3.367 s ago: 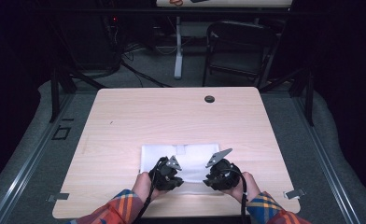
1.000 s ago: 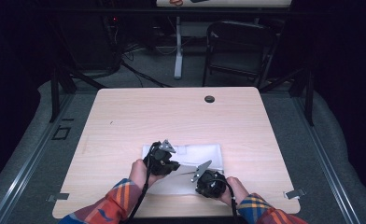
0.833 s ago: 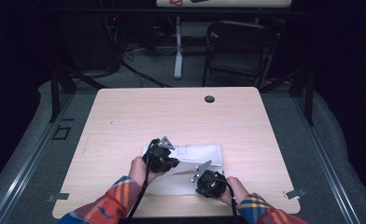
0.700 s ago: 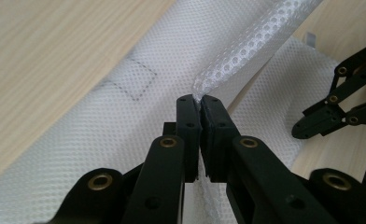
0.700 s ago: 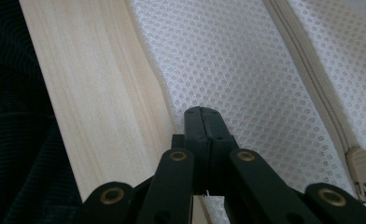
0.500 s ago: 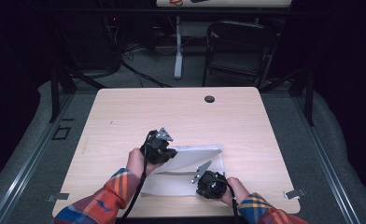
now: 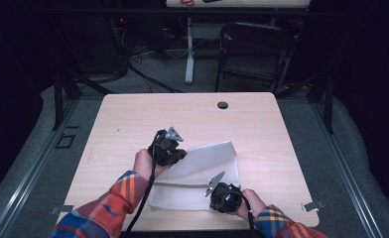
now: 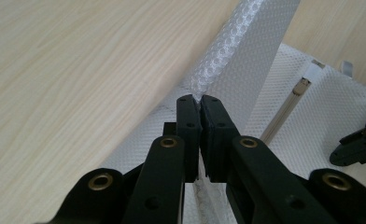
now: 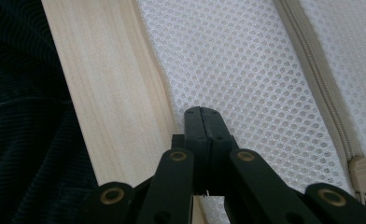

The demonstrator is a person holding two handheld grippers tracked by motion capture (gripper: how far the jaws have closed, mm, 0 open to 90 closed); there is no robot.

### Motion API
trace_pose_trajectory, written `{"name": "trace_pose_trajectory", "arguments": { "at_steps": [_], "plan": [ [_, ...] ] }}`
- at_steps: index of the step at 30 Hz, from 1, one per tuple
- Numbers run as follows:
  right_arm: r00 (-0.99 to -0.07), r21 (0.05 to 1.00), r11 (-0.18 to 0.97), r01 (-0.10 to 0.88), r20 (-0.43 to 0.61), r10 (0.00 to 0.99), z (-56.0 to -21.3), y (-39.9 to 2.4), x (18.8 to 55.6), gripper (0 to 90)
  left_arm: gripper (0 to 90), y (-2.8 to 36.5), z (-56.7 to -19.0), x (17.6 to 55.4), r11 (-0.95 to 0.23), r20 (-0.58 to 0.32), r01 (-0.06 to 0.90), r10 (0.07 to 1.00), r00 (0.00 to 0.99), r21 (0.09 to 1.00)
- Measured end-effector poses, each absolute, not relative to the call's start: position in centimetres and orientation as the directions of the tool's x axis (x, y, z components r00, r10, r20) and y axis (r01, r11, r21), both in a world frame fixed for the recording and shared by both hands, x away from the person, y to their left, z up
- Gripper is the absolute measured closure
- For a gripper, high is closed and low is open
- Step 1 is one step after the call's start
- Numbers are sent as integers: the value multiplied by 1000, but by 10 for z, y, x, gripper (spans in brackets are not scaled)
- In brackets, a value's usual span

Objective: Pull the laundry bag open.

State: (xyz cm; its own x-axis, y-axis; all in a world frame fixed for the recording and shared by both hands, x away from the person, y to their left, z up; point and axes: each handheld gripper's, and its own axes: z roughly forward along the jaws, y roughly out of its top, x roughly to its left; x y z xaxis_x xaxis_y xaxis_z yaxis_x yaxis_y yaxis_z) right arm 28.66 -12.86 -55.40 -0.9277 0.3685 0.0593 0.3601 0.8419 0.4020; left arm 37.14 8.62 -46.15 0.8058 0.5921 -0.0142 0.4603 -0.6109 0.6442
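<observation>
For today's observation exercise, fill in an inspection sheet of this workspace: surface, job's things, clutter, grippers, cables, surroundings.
Surface: light wooden table, with a dark round hole near the far edge.
Job's things: white mesh bag with a zipper; one edge lifted, the rest flat.
Clutter: nothing seen.
Grippers: left gripper shut on the bag's raised edge; right gripper shut on its near edge.
Cables: a black cable trails along the left sleeve.
Surroundings: dark room, chair beyond the table, grey floor.

mesh bag's (image 8: 312, 121) far corner cut off, bag edge hidden between jaws
</observation>
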Motion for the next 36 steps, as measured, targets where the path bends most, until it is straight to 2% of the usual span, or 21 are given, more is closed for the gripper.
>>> {"name": "trace_pose_trajectory", "arguments": {
  "at_steps": [25,28,36],
  "plan": [
    [-931,381,851,360,84,356,-553,-131,282,900,867,91,-435,396,-597,55,436,629,776,673],
    [-937,355,869,344,64,344,-551,-131,283,900,867,92,-432,400,-596,63,435,635,770,675],
    [-938,358,870,339,63,340,-551,-132,282,900,867,93,-428,413,-585,82,438,657,749,683]
  ]
}}
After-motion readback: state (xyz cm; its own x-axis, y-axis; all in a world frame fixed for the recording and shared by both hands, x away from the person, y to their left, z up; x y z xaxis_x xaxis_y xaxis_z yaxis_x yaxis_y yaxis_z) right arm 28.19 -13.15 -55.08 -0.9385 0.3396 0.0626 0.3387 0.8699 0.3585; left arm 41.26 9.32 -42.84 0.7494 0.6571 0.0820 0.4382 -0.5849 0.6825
